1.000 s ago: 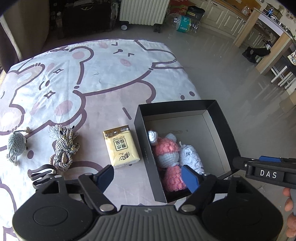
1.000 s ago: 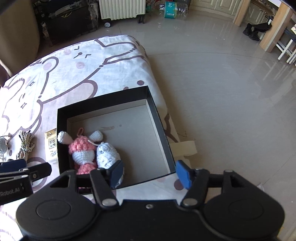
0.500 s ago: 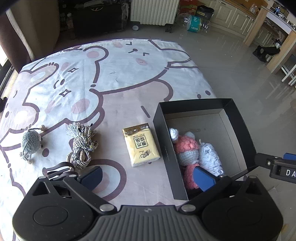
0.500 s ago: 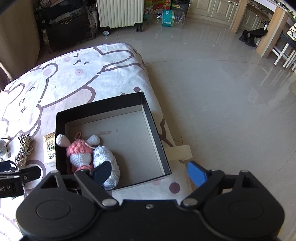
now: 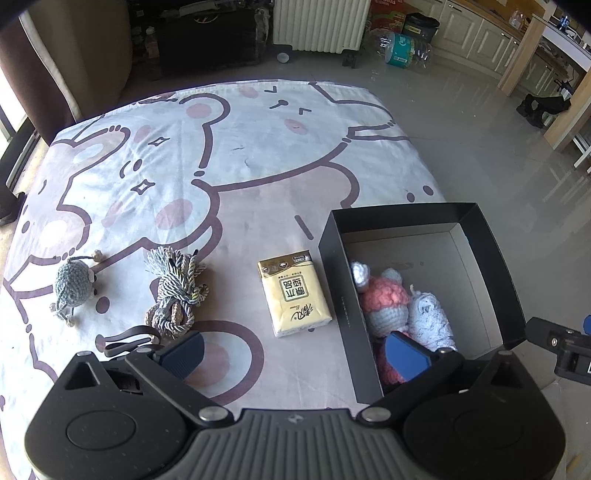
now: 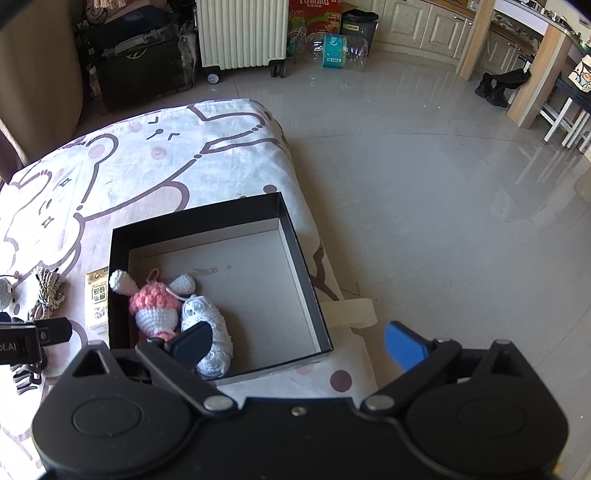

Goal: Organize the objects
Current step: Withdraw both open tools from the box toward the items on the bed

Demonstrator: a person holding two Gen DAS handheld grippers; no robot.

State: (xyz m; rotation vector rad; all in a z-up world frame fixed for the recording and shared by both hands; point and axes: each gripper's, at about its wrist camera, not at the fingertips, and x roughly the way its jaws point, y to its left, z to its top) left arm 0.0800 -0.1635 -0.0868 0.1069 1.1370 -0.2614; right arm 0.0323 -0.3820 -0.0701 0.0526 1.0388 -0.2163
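The left gripper (image 5: 293, 349) hung with its 2 fingers spread wide and nothing between them, above a surface draped in a cartoon bear sheet (image 5: 207, 173). Straight ahead of it lay a yellow tissue pack (image 5: 294, 294), flat and just beside the left wall of a black box (image 5: 341, 280). Ahead and to its left sat a coil of twisted rope (image 5: 176, 293), and further left a grey crocheted mouse (image 5: 74, 286), the 2 apart from each other; a black strap (image 5: 127, 338) lay just in front of the left finger. That finger's blue pad partly covered the strap's end, and the right pad overlapped the pink toy in the box. The right gripper (image 6: 295, 341) was likewise splayed open and empty, with the box (image 6: 299, 266) ahead and slightly to its left. Only its view showed the box interior plainly: a pink and white crocheted bunny (image 6: 153, 306) and a pale blue knitted toy (image 6: 214, 332) lay touching in the near left corner, the remaining floor of the box bare. From the left gripper's view these 2 toys were partly cut off by the box wall. The right gripper's view caught the tissue pack (image 6: 96, 295), rope (image 6: 48, 291) and mouse (image 6: 5, 295) only at its far left edge, but it alone showed a white radiator (image 6: 242, 33) and water bottles (image 6: 334, 46) on the tiled floor beyond.
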